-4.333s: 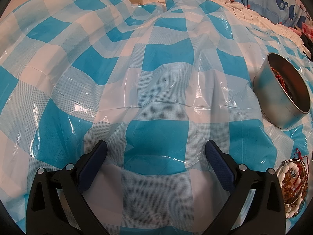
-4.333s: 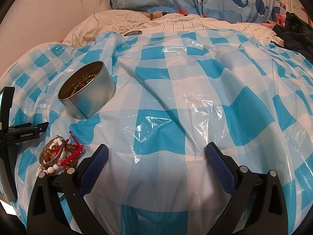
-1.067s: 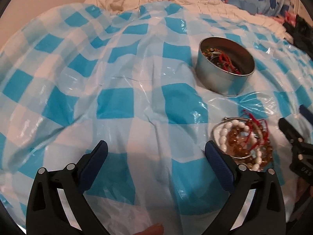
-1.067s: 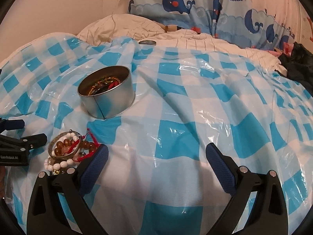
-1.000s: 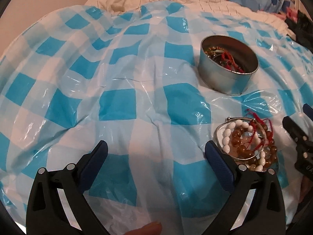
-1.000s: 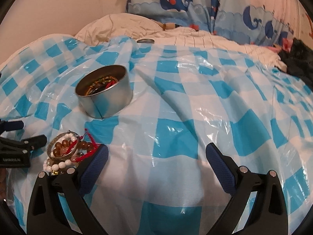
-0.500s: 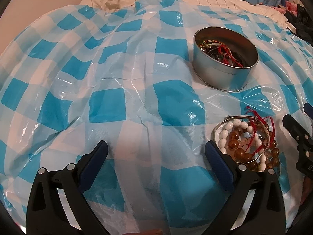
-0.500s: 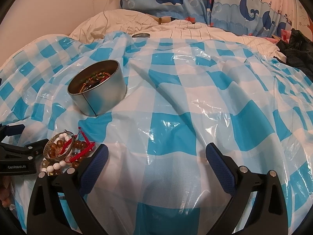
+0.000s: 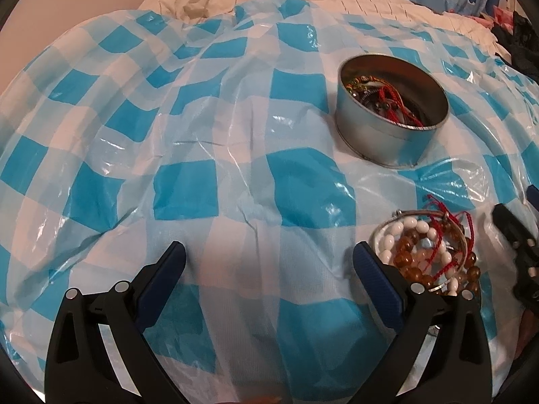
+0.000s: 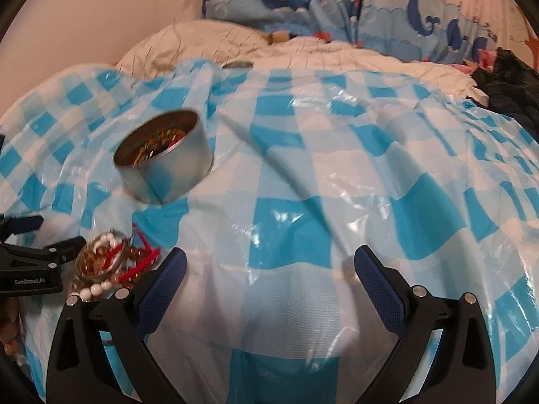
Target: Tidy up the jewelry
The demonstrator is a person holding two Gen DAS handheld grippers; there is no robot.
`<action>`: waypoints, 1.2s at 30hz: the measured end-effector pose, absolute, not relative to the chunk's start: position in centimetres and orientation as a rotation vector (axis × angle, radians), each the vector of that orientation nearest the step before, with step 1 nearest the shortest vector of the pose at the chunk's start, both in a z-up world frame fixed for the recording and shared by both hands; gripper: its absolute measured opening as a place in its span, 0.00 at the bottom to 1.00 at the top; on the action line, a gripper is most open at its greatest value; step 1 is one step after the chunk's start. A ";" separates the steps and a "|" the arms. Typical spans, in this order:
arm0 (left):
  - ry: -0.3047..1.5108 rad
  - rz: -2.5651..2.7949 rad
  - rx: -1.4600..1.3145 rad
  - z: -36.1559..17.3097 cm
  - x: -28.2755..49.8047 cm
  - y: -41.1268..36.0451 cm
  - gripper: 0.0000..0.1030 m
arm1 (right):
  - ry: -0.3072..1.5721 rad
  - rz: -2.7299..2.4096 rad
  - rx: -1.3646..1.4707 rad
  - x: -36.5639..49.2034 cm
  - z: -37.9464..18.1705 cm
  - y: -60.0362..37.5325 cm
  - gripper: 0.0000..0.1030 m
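Checked bed cover (image 10: 337, 168) (whale curtain (image 10: 337, 3) behind)

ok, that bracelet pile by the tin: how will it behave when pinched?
The bracelet pile looks like loose beads on cords, so probably floppy and draping. Strands overlap, so one pinch may drag several. The glossy plastic sheet beneath could let them slide.

1. The left tool (image 9: 269, 262) hangs over the blue-and-white checked plastic sheet (image 9: 209, 155), its blue-padded jaws wide apart and empty.
2. A heap of bead bracelets (image 9: 427, 252) lies just beside its right finger.
3. Farther off stands a round metal tin (image 9: 387, 134) with jewelry inside.
4. The right tool (image 9: 518, 245) shows at the edge.
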State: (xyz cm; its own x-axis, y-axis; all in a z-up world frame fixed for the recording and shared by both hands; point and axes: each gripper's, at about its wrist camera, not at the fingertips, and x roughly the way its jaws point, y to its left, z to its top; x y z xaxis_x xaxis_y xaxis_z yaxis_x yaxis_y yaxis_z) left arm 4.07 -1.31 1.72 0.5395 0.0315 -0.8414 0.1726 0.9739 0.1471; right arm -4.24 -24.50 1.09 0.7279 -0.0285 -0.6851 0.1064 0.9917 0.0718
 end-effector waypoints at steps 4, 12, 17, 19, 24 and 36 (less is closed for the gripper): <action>0.993 -0.066 0.203 1.8 4.9 -0.4 0.93 | 0.776 -0.084 0.167 -3.8 0.6 -25.7 0.93; 0.994 -0.063 0.192 1.6 5.4 -0.3 0.93 | 0.806 -0.089 0.154 -3.7 0.4 -25.4 0.93; 0.992 -0.061 0.192 1.6 5.4 -0.5 0.93 | 0.808 -0.091 0.149 -3.6 0.5 -25.3 0.93; 0.991 -0.060 0.195 1.6 5.4 -0.7 0.93 | 0.806 -0.090 0.149 -3.7 0.5 -25.3 0.93; 0.989 -0.094 0.198 1.6 5.2 -1.1 0.93 | 0.810 -0.091 0.142 -3.6 0.5 -25.0 0.93; 0.977 -0.091 0.236 1.7 4.9 -2.0 0.93 | 0.810 -0.092 0.141 -3.5 0.5 -25.0 0.93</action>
State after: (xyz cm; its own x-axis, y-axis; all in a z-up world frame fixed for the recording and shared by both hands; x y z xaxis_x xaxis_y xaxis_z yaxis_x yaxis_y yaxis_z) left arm 4.93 -1.95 1.66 0.5584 0.0294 -0.8290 0.1824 0.9706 0.1572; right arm -3.49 -24.99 0.54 0.6859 -0.0274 -0.7272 0.1356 0.9866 0.0906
